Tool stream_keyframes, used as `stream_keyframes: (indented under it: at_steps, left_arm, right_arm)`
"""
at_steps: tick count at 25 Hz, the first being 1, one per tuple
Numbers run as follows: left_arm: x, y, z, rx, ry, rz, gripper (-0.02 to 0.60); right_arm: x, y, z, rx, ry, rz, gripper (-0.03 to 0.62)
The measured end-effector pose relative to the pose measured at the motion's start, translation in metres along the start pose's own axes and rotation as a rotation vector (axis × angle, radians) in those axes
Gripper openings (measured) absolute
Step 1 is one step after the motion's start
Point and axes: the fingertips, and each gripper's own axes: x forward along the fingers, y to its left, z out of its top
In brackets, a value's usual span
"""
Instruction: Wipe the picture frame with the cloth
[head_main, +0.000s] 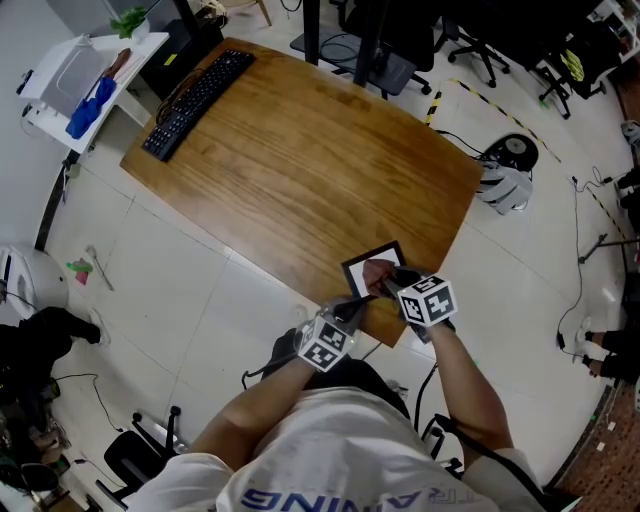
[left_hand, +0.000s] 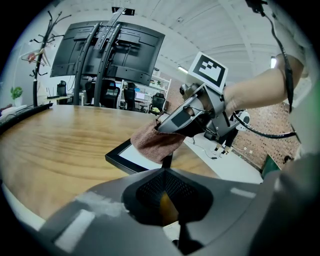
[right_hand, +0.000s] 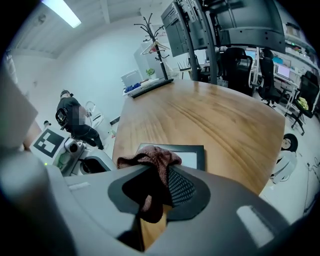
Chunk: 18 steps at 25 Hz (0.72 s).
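Observation:
The picture frame (head_main: 385, 255), black-edged with a white inside, lies flat near the wooden table's near right corner. A brownish cloth (head_main: 378, 276) rests on it, and my right gripper (head_main: 392, 282) is shut on that cloth. The right gripper view shows the cloth (right_hand: 150, 160) bunched in the right gripper (right_hand: 157, 167), with the frame (right_hand: 172, 147) just beyond. My left gripper (head_main: 355, 305) is at the frame's near left corner. In the left gripper view its jaws are closed, the left gripper (left_hand: 167, 162) ending at the frame (left_hand: 127, 155). There the cloth (left_hand: 157, 142) hangs from the right gripper (left_hand: 185, 117).
A black keyboard (head_main: 197, 90) lies at the far left of the table (head_main: 300, 170). The table's near edge runs just under the frame. A white side stand (head_main: 70, 75) holds blue items. Office chairs (head_main: 470, 45) and cables are on the floor beyond.

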Motion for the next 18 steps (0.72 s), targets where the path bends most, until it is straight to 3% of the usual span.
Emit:
stream_keyframes:
  at_steps: [18]
  left_arm:
    - [0.0,0.0,-0.001,-0.013,0.003,0.001,0.003]
  right_arm:
    - [-0.029,-0.061,-0.007,0.086,-0.029,-0.133,0.081]
